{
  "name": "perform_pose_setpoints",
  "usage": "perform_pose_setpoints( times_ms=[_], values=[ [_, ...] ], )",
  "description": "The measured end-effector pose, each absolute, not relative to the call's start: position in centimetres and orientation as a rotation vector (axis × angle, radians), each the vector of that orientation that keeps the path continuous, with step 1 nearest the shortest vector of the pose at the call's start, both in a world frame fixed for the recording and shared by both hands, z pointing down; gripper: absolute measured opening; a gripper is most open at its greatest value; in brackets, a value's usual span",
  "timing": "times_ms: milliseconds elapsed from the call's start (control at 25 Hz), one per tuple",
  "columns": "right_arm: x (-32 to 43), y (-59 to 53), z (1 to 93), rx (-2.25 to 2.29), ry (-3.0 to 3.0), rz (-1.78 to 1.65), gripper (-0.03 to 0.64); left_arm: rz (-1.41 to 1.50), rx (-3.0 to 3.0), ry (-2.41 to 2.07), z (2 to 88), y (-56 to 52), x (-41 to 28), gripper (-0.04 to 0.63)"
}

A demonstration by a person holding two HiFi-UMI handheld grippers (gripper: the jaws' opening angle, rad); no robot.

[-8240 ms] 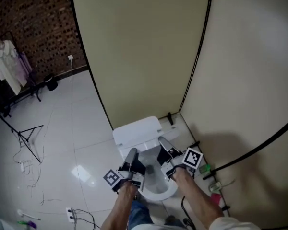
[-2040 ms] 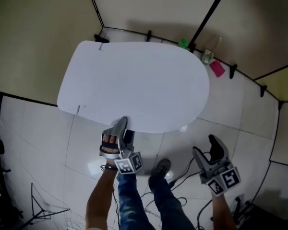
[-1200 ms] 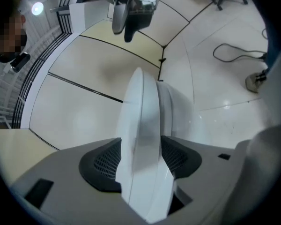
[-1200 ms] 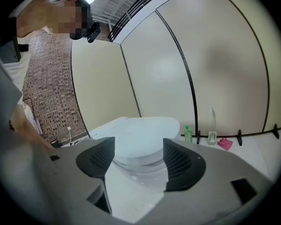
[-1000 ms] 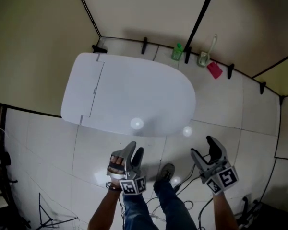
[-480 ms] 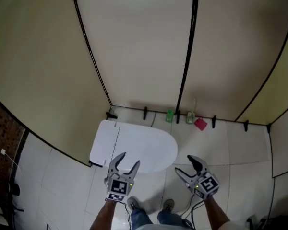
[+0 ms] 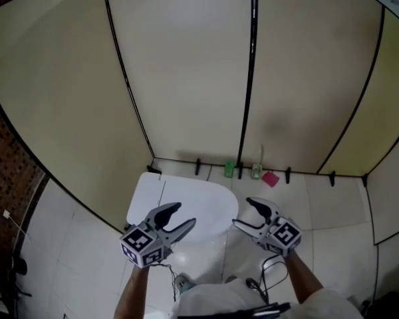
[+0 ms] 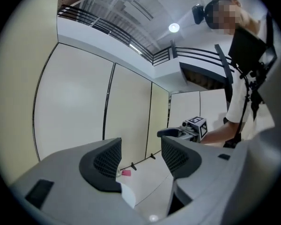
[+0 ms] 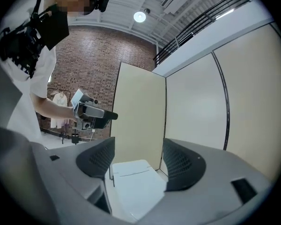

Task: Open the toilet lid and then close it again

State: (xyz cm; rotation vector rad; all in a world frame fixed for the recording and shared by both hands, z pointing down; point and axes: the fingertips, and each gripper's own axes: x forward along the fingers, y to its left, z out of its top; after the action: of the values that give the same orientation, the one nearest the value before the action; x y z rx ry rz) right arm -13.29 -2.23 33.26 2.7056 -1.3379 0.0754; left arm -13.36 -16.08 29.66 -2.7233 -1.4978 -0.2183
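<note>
Head view – toilet (image 7: 201, 195): stands on the white tiled floor (image 7: 332, 211), its broad end close to the foot of the left partition panel (image 7: 60, 105); the toilet lid (image 7: 209, 201) lies down flat, shut.
Head view – left hand-held gripper (image 7: 184, 214): held above the near edge of the toilet, jaws spread, nothing between them, clear of the lid.
Head view – right hand-held gripper (image 7: 243, 211): held just beside the toilet's rounded end, jaws spread, nothing gripped.
Head view – back edge of floor: a green bottle (image 7: 229, 170), a toilet brush in its holder (image 7: 256, 171) and a pink item (image 7: 270, 179) stand in a row at the foot of the rear panels.
Head view – surroundings: beige panels joined by black strips; brick wall (image 7: 6, 171) beyond the left panel.
Left gripper view – jaws: stand well apart, gap empty; through the gap only floor, the pink item (image 8: 126, 172) and panels show.
Left gripper view – other items: right hand-held gripper (image 8: 166, 133) with its marker cube (image 8: 196, 124) to the right, held by a person in a white shirt; ceiling lamp (image 8: 173, 27) overhead.
Right gripper view – jaws: stand well apart, gripping nothing; the toilet (image 9: 131, 182) shows beyond and below the gap, lid down, untouched.
Right gripper view – other items: left hand-held gripper (image 9: 110, 115) at left, in front of the brick wall (image 9: 93, 64); a beige panel (image 9: 140, 111) stands behind the toilet.
</note>
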Motion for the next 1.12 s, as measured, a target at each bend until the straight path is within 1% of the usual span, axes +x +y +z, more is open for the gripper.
perform_pose_setpoints(
  times_ms=[360,760,920,1120],
  values=[
    [-14.1,-1.0,33.1,2.704,-1.330,0.070,0.316,-0.174,-2.744,-1.469,29.1,-16.7,-14.4,0.264],
    [-14.3,-2.4,34.2,2.743,-1.309,0.127,0.316,-0.169,-2.776,-1.353,30.0,-17.8,-13.8,0.262],
    [-13.8,-3.3,35.8,2.826,-1.209,0.197,0.316,-0.168,-2.757,-1.359,30.8,-19.0,-12.3,0.262],
    [-13.4,-5.2,41.2,3.009,-0.936,0.364,0.316,-0.253,-2.650,-1.489,34.4,-22.3,-8.2,0.262]
  ],
)
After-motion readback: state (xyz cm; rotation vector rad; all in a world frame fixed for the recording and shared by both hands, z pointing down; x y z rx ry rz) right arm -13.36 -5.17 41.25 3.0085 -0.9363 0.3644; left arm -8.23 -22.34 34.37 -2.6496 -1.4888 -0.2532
